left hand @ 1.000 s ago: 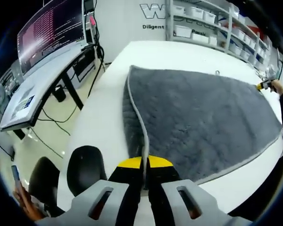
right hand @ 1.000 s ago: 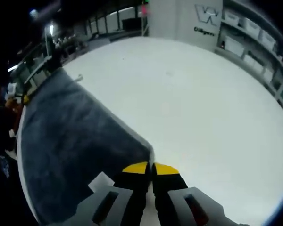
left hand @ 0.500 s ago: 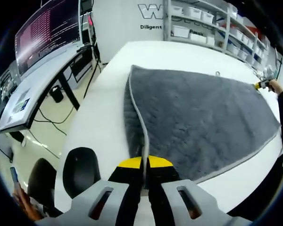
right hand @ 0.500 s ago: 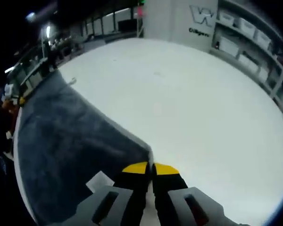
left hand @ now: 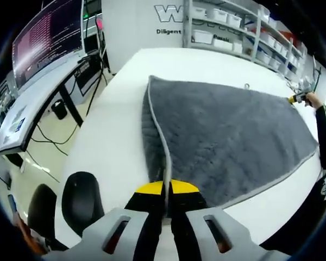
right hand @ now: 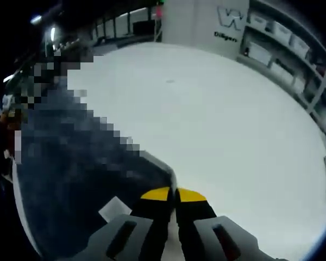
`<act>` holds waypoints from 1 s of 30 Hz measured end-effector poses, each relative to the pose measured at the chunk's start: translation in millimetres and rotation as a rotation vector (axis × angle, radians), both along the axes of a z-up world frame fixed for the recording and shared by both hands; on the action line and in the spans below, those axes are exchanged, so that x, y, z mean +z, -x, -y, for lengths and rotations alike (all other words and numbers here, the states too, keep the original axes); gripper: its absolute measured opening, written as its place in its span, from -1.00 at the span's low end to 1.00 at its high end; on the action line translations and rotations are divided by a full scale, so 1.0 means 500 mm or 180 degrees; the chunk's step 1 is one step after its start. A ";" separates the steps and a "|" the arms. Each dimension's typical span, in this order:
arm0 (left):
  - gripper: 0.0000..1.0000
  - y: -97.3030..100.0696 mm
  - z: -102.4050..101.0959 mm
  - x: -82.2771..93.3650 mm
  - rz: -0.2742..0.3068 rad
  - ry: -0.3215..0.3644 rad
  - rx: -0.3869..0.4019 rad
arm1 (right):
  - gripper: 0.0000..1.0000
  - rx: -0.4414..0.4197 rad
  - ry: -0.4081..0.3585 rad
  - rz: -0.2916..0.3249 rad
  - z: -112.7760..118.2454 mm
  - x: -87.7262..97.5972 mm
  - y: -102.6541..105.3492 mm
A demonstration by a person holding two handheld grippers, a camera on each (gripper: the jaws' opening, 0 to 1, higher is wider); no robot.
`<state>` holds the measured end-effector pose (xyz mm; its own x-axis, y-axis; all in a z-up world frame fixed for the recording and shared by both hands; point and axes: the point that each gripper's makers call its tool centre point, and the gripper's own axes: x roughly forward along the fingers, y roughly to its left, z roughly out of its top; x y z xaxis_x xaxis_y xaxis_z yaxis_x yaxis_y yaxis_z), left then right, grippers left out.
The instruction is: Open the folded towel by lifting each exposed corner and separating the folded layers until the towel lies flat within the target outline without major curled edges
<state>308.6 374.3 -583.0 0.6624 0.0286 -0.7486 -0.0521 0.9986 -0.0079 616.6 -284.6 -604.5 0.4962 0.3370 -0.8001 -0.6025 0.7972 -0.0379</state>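
A dark grey towel [left hand: 228,136] with a pale hem lies spread over the white table [left hand: 119,130] in the left gripper view, a folded layer showing along its left side. My left gripper [left hand: 167,191] is shut on the towel's near corner, the hem running between its yellow-tipped jaws. Far off at the right, the other gripper [left hand: 298,98] holds the opposite corner. In the right gripper view the towel [right hand: 81,179] fills the left side, and my right gripper [right hand: 173,194] is shut on its corner. A white label tag [right hand: 114,209] sticks out beside that gripper.
Desks with monitors [left hand: 38,32] and cables stand left of the table, with black chairs [left hand: 81,198] near its front edge. Shelves with white bins [left hand: 233,22] line the back wall. A person's sleeve [left hand: 323,130] shows at the right. Bare white tabletop [right hand: 233,125] stretches right of the towel.
Both views drift slightly with the hands; the towel stays stretched between the two shut grippers and both grips are unchanged.
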 end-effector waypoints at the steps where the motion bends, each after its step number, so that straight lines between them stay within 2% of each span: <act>1: -0.98 0.000 0.007 -0.002 -0.0002 0.0019 -0.0017 | -1.00 -0.0014 -0.0004 -0.0008 0.005 -0.001 0.001; 5: -0.98 -0.003 0.030 -0.010 -0.0023 0.0045 -0.0098 | -1.00 -0.0049 -0.0015 -0.0015 0.021 -0.002 0.001; 8: -0.98 -0.004 0.031 -0.010 -0.0023 0.0041 -0.0109 | -1.00 -0.0046 -0.0041 -0.0021 0.022 -0.004 0.001; 14: -0.98 -0.003 0.038 0.000 0.0011 0.0062 -0.0109 | -1.00 0.0016 -0.0046 -0.0014 0.021 -0.003 0.003; 20: -0.98 -0.010 0.072 0.010 0.0041 0.0058 -0.0197 | -1.00 0.0104 -0.0137 0.0012 0.027 -0.003 0.001; 23: -0.98 -0.013 0.074 0.010 0.0078 0.0059 -0.0193 | -1.00 0.0128 -0.0158 -0.0030 0.030 -0.002 -0.002; 30: -0.98 -0.015 0.087 0.017 0.0112 0.0076 -0.0241 | -1.00 0.0248 0.0020 -0.0055 0.036 -0.002 0.003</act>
